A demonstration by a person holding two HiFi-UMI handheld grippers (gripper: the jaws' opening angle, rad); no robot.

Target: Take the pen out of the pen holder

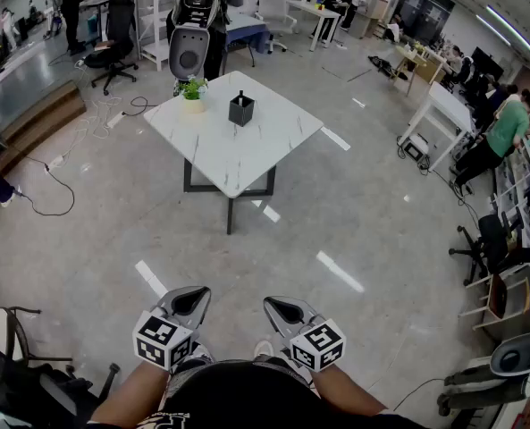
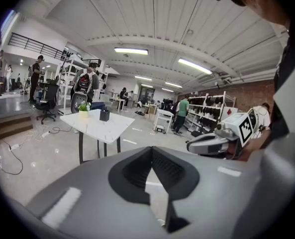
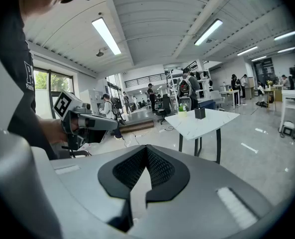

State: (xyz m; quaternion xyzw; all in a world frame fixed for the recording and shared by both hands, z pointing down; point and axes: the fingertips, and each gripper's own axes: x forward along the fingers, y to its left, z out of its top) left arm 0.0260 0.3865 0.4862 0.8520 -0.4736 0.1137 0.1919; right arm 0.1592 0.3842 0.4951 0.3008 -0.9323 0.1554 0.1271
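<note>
Both grippers, left (image 1: 188, 299) and right (image 1: 283, 309), sit closed and empty, the pen holder (image 1: 240, 111) well ahead between them, its pen (image 1: 241, 94) upright.

Pen holder (image 1: 240, 110) on table (image 1: 233, 157), plant (image 1: 192, 89) left of it

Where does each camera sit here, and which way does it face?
Head view: on the person's head, facing forward and steeply down at the white table; forearms, left claw and right claw show below.
Left gripper view: on the left claw, looking along its shut jaws toward the table; right claw at right.
Right gripper view: on the right claw, facing the table; left claw at left.
Shared: all three show the table and pen holder.
</note>
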